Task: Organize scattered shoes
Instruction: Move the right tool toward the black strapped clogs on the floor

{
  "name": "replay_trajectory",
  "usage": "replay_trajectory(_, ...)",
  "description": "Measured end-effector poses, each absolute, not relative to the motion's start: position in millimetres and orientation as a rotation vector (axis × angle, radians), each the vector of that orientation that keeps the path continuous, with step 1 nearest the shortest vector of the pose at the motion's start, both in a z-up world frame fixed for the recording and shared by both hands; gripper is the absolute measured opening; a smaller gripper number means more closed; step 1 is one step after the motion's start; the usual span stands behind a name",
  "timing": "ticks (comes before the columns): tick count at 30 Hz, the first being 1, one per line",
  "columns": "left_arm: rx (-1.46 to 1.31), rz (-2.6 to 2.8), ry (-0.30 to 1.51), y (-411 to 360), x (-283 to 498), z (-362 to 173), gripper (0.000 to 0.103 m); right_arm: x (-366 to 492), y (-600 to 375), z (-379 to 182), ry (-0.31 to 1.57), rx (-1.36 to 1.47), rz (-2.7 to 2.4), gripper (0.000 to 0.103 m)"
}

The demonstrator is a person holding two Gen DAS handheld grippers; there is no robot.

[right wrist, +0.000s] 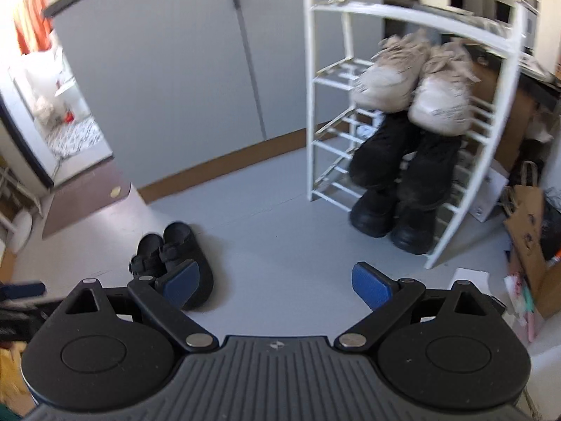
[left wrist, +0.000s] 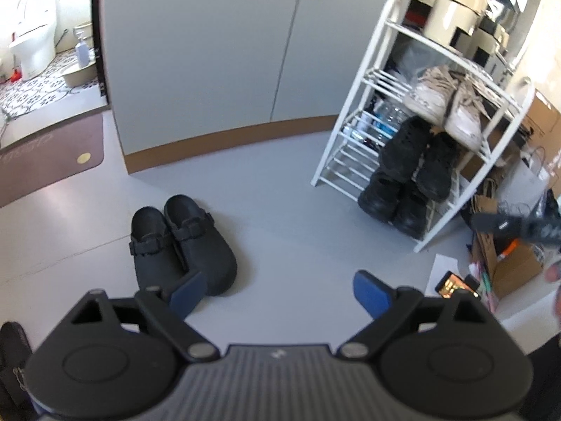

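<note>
Two hand-held grippers look down at a pale grey floor, each seen from its own camera. The left gripper (left wrist: 278, 293) has its jaws spread wide with nothing between them, and the right gripper (right wrist: 277, 286) is the same: wide apart and empty. Both hang above the floor, touching nothing.

A pair of black clogs (left wrist: 182, 245) sits on the floor, side by side and touching, toes pointing toward the cameras. They are the only shoes not yet put away (at least within view), so they appear to be the next thing to pick up. From each camera, the left fingertip (left wrist: 186, 291) overlaps the clogs' toe end, though whether it is close to them cannot be told.

To the right stands a white shoe rack (left wrist: 354, 105) with slatted shelves tilted so shoes rest toe-down facing outward. It holds cream sneakers (right wrist: 413, 84) on an upper shelf, black shoes (right wrist: 406, 161) below them, and black boots (right wrist: 392, 217) at the bottom, each pair kept together. The empty left half of the shelves looks like room for the clogs.
</note>
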State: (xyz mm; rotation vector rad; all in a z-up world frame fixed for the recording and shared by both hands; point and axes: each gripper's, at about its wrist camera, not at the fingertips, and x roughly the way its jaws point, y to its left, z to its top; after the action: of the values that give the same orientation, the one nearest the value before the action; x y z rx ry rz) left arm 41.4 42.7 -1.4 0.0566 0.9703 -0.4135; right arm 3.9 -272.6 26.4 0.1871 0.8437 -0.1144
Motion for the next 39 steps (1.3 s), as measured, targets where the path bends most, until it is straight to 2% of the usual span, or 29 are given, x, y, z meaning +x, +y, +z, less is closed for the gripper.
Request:
replay_trajectory(11,0.132,-0.354,1.06,47.6,45.5,-43.7,0.092,27.7,-229.4,-29.9,0.869,0.174,0.055,0.097)
replay_trajectory(30,0.102,-0.321,1.056,83.0,73.3,-32.3,0.093,81.2,-179.3,-80.7,0.856,0.12,0.211,0.096)
replay_trajectory(39,0.056,-0.335,1.076,85.9,93.5,-42.8,0.091,94.9,-164.5,-93.0,0.811,0.107,0.276,0.096)
